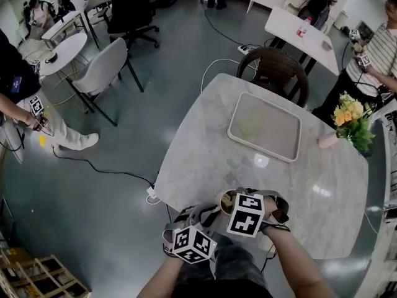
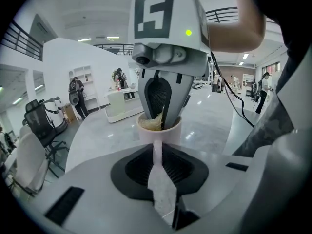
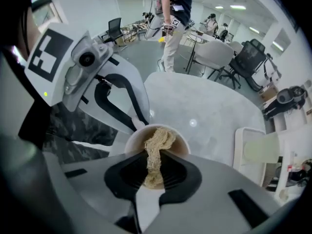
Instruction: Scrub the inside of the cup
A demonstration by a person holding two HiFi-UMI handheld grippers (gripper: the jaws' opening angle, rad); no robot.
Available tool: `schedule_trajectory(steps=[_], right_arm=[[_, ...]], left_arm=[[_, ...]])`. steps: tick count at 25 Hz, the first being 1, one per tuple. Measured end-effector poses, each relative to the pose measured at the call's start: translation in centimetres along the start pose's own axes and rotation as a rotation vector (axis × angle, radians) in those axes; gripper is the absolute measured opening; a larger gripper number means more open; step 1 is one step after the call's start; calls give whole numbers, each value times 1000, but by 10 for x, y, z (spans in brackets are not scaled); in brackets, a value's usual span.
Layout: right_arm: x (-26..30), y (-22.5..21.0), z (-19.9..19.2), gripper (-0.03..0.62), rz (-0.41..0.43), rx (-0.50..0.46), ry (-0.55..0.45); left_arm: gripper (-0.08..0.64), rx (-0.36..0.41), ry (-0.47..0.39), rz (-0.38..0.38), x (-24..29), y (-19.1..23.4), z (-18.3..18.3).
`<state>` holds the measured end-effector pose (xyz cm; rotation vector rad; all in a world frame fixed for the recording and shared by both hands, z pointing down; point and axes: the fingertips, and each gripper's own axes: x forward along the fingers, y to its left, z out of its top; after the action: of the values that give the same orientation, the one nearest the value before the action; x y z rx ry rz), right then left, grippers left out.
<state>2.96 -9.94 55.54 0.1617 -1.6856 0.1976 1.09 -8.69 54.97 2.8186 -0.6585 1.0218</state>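
Two grippers meet at the near edge of a white marble table (image 1: 205,148). The left gripper (image 2: 157,152) is clenched on the thin handle of a pale pink cup (image 2: 161,131), and the right gripper (image 3: 155,165) grasps a straw-coloured fibrous scrubber (image 3: 158,141) pushed inside it. Hard scrubbing could twist the handle loose and tip the cup over the edge. Fibres hide the cup's inner floor.

Glossy marble table (image 1: 205,160), rough fibrous scrubber (image 3: 155,145)
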Motion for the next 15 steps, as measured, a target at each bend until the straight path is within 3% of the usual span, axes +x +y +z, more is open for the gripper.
schedule_trajectory(steps=[7, 15], right_arm=[[-16, 11, 5, 63, 158, 99, -104], [-38, 8, 6, 63, 148, 145, -173]], left_arm=[[61, 4, 13, -1, -1, 0, 0], [61, 8, 14, -7, -1, 0, -1]])
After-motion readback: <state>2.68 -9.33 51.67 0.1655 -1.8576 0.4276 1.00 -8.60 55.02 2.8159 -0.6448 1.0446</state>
